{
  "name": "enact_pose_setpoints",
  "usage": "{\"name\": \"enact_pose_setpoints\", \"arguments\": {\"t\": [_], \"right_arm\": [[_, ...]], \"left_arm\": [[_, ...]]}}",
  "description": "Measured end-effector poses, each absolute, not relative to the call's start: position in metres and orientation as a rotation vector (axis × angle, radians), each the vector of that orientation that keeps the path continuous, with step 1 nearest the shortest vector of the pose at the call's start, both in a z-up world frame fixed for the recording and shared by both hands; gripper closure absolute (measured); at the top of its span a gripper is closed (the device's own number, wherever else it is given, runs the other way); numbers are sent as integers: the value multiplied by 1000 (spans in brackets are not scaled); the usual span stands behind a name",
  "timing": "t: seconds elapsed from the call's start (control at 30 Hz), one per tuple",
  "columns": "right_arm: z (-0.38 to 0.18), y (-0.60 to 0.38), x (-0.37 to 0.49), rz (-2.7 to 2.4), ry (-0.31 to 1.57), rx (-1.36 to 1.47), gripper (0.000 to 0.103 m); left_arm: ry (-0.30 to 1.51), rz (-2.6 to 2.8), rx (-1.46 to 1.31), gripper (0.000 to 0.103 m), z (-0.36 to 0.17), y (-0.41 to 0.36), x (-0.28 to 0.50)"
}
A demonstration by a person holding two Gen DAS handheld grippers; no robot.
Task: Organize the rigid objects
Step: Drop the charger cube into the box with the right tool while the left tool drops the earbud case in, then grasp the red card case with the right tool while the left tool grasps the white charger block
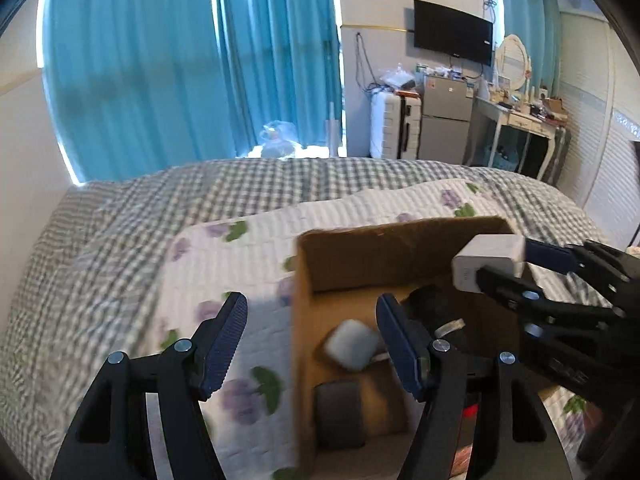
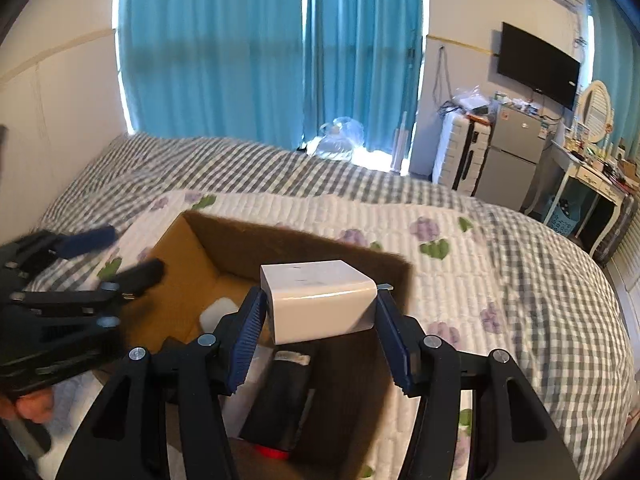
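White charger (image 2: 320, 300) between right gripper (image 2: 320, 340) fingers (image 2: 246, 340).

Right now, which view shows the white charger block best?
The right wrist view: the white charger block sits large and centred between the right gripper fingers. The left wrist view shows it small, side-on, partly covered.

L wrist cam sits low behind its own fingers, close over the near-left edge of the cardboard box (image 1: 400, 248) on the bed (image 1: 120, 220), facing the curtains (image 1: 160, 60) and TV wall. R wrist cam sits right above the box, same heading, tilted down more. Both share box interior, quilt (image 2: 460, 248), curtains, TV (image 2: 538, 66). Each sees the other gripper: right gripper (image 1: 508, 260) at L view's right edge, left gripper (image 2: 116, 254) at R view's left edge.
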State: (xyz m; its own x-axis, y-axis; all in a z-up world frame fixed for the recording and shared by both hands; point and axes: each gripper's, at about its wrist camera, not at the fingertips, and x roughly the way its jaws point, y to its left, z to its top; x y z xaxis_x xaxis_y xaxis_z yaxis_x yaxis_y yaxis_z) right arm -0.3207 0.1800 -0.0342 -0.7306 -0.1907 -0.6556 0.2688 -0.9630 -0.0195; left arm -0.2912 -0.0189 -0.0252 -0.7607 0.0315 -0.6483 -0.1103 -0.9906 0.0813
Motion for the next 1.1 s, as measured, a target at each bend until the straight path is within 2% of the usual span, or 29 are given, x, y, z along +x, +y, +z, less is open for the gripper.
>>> {"name": "enact_pose_setpoints", "arguments": {"t": [0.1,0.2,0.37,0.43,0.5,0.6,0.73,0.8,0.93,1.1], "right_arm": [[-49,158,-336,-2656,205,1092,48],[-66,141,-347,-2633,231,1152,48],[-80,135,-348,-2657,218,1128,48],[-75,138,-346,-2685,205,1094,30],[-67,141,-340,-2702,174,1060,30],[-50,150,-320,-2724,144,1035,30],[-30,163,-284,-2757,186,1004,19],[-25,176,-260,-2783,218,989,17],[-32,199,-222,-2804,197,1018,14],[-72,208,-199,-2782,120,1115,14]], "left_arm": [[201,2911,-1055,33,-31,-34,-284],[148,2899,-1094,33,-38,-46,-285],[113,2881,-1132,33,-50,-58,-286],[130,2890,-1154,33,-53,-60,-282],[132,2893,-1163,33,-52,-60,-276],[123,2928,-1138,24,-44,-61,-264],[94,2939,-1128,21,-39,-61,-238],[96,2959,-1134,20,-40,-60,-224],[87,2948,-1145,20,-50,-54,-200],[104,2845,-1207,20,-83,-36,-183]]}}
